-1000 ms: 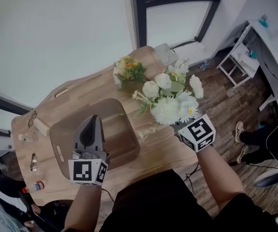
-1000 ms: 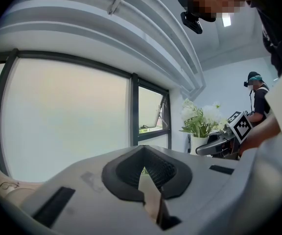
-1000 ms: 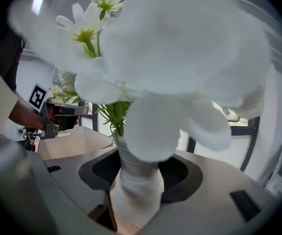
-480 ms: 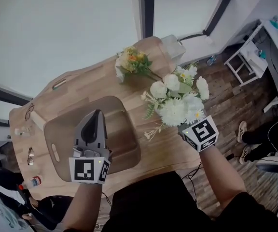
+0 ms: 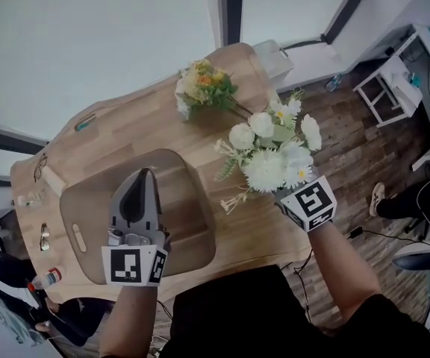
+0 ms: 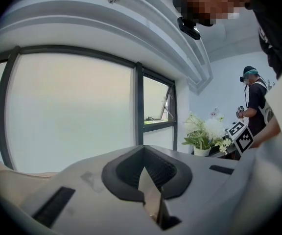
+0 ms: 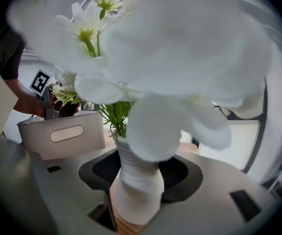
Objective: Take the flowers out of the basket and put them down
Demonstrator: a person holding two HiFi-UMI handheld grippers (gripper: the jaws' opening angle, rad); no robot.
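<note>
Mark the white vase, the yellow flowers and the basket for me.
white vase (image 7: 136,190): right gripper view, on its ribbed body.
yellow flowers (image 5: 204,86): head view, on the blooms at the table's far end.
basket (image 5: 69,209): head view, on its left wall.

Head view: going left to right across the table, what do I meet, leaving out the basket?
bottle → left gripper → yellow flowers → white flowers
</note>
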